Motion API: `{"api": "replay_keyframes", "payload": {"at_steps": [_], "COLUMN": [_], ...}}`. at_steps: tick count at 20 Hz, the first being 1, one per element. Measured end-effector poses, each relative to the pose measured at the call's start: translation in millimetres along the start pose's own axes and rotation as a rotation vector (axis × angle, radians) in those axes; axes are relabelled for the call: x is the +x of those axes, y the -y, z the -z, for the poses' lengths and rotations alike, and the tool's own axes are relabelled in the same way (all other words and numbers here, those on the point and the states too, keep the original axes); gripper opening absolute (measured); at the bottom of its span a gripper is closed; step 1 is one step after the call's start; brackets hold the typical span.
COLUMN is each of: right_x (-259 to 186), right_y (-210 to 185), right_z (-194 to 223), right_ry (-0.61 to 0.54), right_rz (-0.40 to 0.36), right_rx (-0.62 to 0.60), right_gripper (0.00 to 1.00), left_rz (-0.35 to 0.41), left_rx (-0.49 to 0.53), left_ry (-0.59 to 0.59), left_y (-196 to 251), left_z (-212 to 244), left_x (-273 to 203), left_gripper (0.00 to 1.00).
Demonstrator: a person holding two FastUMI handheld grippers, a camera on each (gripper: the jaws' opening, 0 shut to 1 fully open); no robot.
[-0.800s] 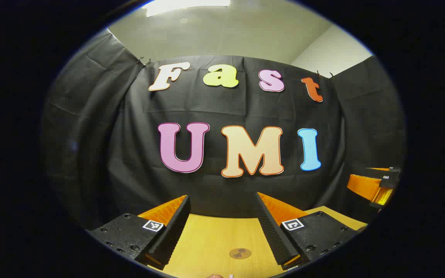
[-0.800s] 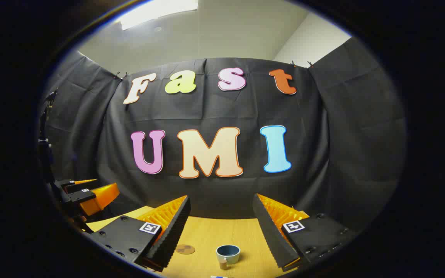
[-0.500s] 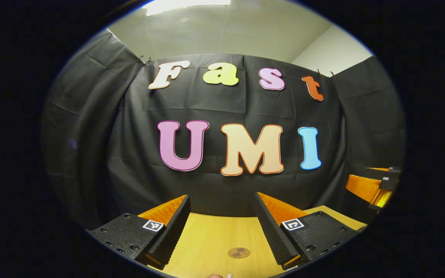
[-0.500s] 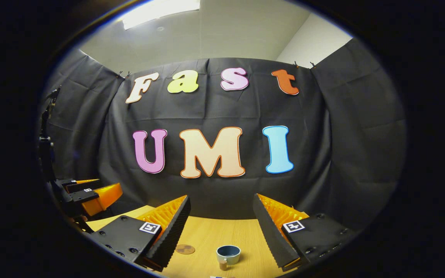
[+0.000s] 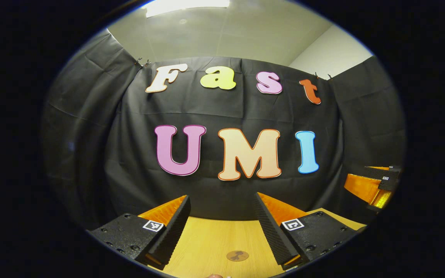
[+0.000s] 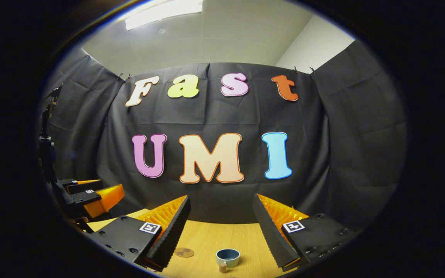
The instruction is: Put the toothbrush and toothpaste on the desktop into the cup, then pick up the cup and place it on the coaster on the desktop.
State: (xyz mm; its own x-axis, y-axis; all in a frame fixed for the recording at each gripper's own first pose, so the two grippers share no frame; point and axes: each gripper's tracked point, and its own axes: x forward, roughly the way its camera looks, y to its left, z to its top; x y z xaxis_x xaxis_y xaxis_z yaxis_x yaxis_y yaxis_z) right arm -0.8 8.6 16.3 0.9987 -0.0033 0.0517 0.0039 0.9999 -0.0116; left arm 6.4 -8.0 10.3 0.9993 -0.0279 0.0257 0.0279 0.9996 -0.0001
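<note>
Both tongs, left (image 5: 221, 216) and right (image 6: 220, 216), wide and empty: tilt down first (cup (image 6: 228, 256) barely in frame), then find the toothbrush.

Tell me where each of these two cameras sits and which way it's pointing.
Left gripper view: rides on the left tongs, facing forward at the booth's wall, above the wooden desktop and the coaster; its own two fingers stand apart at the bottom, the right tongs at its right edge.
Right gripper view: rides on the right tongs, facing the same wall, over the cup and coaster; own fingers apart, left tongs at its left edge.
Shared: wall, desktop, coaster.
</note>
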Motion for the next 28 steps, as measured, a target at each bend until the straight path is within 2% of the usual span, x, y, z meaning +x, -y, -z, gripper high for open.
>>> {"api": "replay_keyframes", "payload": {"at_steps": [4,7,12,19,28], "right_x": [-1.5,-2.4,-9.4,-31.1,-63.7], "right_y": [-3.1,-9.5,-11.8,-12.6,-6.4], "right_z": [6.2,31.5,92.2,205.9,310.0], "right_ry": [-0.006,-0.073,-0.237,-0.56,-0.88], "right_rz": [-0.007,-0.035,-0.062,-0.097,-0.101], "right_rx": [-0.003,-0.01,-0.006,-0.037,-0.083], "right_gripper": [0.99,0.99,0.99,0.99,1.0], "left_rz": [0.007,0.008,-0.013,-0.049,-0.088], "left_rx": [0.001,0.018,0.029,0.032,0.041], "left_ry": [0.015,0.026,0.027,-0.007,-0.058], "left_y": [1.3,-2.1,-13.0,-32.7,-51.8], "left_z": [-3.8,-4.7,-4.0,8.7,26.9], "left_x": [-0.7,-2.5,-9.6,-15.7,-18.4], "left_gripper": [0.95,0.95,0.95,0.95,0.95]}}
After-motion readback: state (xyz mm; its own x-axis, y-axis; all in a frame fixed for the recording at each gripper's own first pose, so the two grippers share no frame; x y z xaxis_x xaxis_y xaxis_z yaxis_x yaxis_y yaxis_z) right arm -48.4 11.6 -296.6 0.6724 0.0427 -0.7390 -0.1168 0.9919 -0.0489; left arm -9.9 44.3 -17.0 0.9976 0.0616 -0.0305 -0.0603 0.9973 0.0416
